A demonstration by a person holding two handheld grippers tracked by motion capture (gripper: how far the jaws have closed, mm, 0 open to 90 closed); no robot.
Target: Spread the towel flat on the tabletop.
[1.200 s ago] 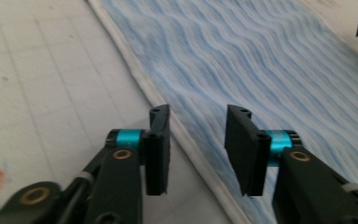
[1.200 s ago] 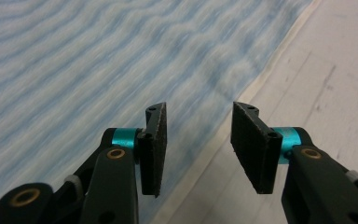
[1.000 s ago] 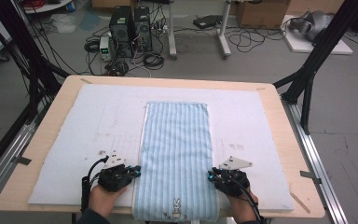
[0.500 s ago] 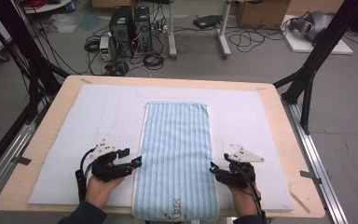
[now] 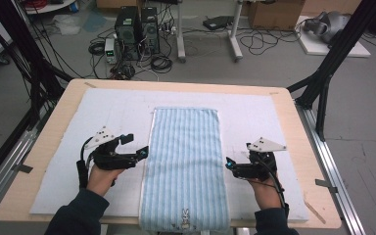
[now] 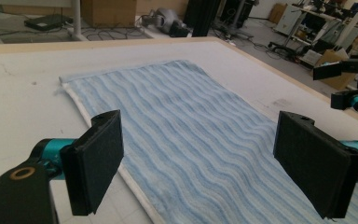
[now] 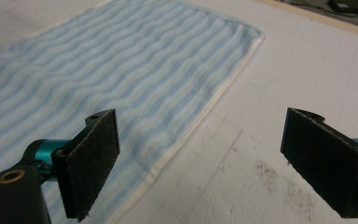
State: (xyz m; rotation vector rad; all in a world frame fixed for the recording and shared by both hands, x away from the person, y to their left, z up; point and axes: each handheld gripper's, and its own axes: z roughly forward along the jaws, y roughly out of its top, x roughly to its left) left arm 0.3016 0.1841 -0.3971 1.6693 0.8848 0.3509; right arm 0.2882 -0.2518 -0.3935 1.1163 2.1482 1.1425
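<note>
Blue-striped towel (image 5: pixel 186 166) lies flat down the middle of the white mat (image 5: pixel 58 171); left gripper (image 5: pixel 139 155) and right gripper (image 5: pixel 231 165) flank it. Both have just been opening, jaws wide, nothing between them.

White mat (image 5: pixel 254 117) — computer towers (image 5: pixel 137 30) beyond

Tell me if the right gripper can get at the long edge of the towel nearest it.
Probably yes. The right gripper hangs open just beside the towel, its jaws pointing at that edge, with bare white mat and nothing else between them.
</note>
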